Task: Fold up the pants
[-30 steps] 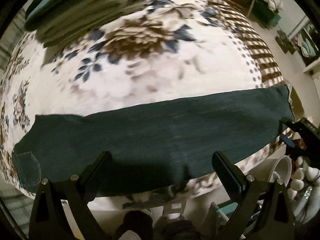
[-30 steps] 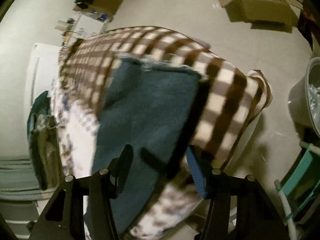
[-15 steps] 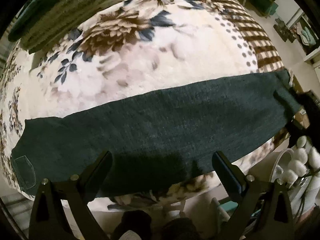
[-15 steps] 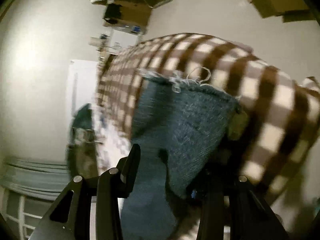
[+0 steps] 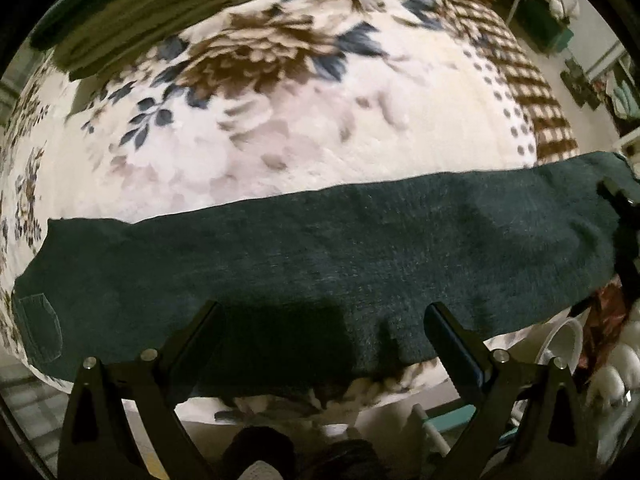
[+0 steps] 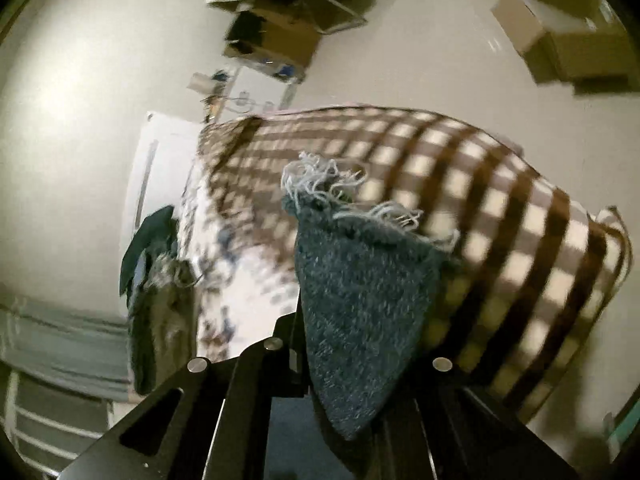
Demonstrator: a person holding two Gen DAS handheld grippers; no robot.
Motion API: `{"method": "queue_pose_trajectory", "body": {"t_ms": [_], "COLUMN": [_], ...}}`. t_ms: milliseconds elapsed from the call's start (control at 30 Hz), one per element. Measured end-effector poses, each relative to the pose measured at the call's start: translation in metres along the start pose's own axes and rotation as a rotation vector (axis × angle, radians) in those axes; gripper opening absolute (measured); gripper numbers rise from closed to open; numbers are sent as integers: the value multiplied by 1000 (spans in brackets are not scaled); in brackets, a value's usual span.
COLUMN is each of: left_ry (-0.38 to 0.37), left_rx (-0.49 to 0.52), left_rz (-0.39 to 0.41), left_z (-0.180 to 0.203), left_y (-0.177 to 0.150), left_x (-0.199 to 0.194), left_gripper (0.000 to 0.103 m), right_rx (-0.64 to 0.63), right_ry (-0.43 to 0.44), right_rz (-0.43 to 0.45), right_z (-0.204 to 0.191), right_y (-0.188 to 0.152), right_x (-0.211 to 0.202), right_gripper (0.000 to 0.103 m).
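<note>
- Dark teal denim was the bulk of what I saw: the pants lay folded lengthwise into one long band across the near edge of the blanket, waist and back pocket at the left of the left wrist view, hem at the far right.
- Much was hard to read. The right wrist view was smeared, and the cloth hid the fingertips of the right gripper, so I could not see the pads themselves. In the left wrist view the right tool showed only as a dark shape cut off at the frame's right edge, at the hem.
- The pile of folded clothes at the far side of the blanket was blurred and partly cut off.
- My right gripper had clamped down on the frayed hem, which stood bunched up above the jaws, raised off the blanket; the tool pointed slantwise downward.
- My left gripper pointed straight down over the middle of the band, jaws spread wide, nothing between them; I could not tell whether the tips touched the cloth.
- The blanket was cream with brown and blue flowers and a brown checked border.
- Beyond it I saw pale floor, a cardboard box and a white cabinet.
</note>
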State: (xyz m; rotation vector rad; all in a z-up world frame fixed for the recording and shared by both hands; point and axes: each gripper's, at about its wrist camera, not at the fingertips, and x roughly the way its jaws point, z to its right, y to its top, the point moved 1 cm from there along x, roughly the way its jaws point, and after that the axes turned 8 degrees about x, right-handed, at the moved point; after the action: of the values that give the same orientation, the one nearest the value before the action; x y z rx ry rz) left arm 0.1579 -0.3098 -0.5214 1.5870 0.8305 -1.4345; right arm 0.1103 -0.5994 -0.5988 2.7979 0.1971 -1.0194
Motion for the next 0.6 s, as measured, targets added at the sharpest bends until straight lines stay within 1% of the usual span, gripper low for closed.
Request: {"method": "queue_pose_trajectory", "body": {"t_ms": [133, 200, 333, 400, 500, 600], "left_ry": [-32, -45, -54, -59, -47, -20], "left_rx": [-42, -61, -115, -159, -223, -302], "left_rz": [26, 39, 64, 64, 59, 46], "left_z": [-23, -38, -74, -102, -144, -196], "left_y": [-6, -10, -26, -38, -56, -83], "left_x": [-18, -26, -42, -46, -49, -50], "left_gripper": [103, 103, 103, 103, 103, 103], "right_rx": [-97, -144, -235, -273, -319, -368], "right_ry": [-2, -3, -5, -9, -17, -36], "right_rz": [-13, -25, -73, -106, -176, -250], "right_z": [-58, -85, -118, -134, -154, -162], "right_y": [-35, -54, -102, -129, -174, -226], "right_x": [-22, -25, -31, -23, -4, 23], "right_gripper": [7, 7, 7, 7, 7, 7]}}
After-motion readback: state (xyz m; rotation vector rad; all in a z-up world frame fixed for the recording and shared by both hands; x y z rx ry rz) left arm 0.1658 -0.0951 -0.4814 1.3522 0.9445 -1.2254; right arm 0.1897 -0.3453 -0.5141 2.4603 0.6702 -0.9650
